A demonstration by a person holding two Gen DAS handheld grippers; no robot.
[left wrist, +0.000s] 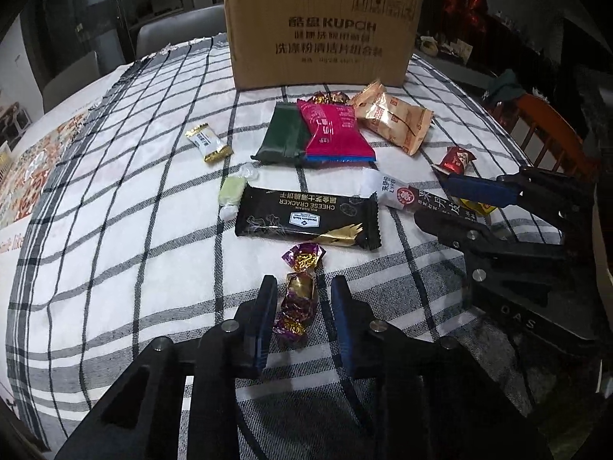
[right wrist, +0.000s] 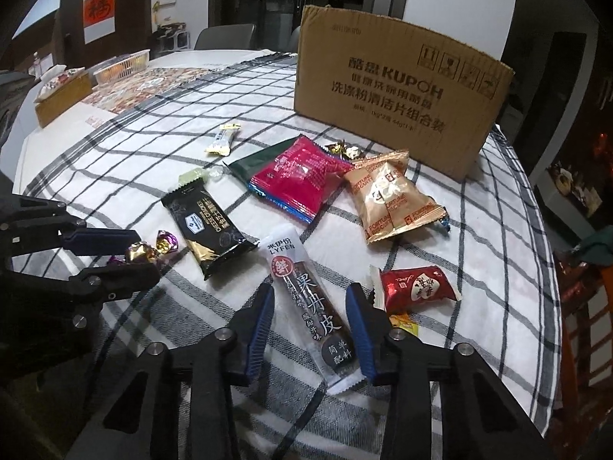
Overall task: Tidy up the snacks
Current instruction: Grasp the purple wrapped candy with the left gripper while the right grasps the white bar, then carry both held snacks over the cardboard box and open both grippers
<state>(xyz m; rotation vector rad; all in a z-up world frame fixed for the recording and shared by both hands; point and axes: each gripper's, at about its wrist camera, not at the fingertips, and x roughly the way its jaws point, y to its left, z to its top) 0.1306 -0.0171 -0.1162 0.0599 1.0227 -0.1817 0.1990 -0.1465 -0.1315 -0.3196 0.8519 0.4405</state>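
Observation:
Snacks lie loose on a checked tablecloth (left wrist: 134, 211) in front of a cardboard box (left wrist: 322, 30) (right wrist: 398, 88). My left gripper (left wrist: 302, 281) (right wrist: 147, 252) is down at the cloth, its fingers on either side of a purple-and-gold wrapped candy (left wrist: 297, 299) (right wrist: 140, 251). A gap shows beside the wrapper, so it is open. My right gripper (right wrist: 310, 287) (left wrist: 427, 193) straddles a long fruit-leather bar (right wrist: 306, 295) (left wrist: 390, 191). Its pads stand just off the wrapper's edges, so it is open too.
Between the grippers and the box lie a black cheese-cracker pack (left wrist: 306, 218), magenta packet (left wrist: 333, 134), dark green packet (left wrist: 281, 134), gold biscuit bag (right wrist: 394, 199), red candy (right wrist: 417, 281) and small candies (left wrist: 208, 142). A basket (right wrist: 122, 65) stands far left, a wooden chair (left wrist: 548, 134) at right.

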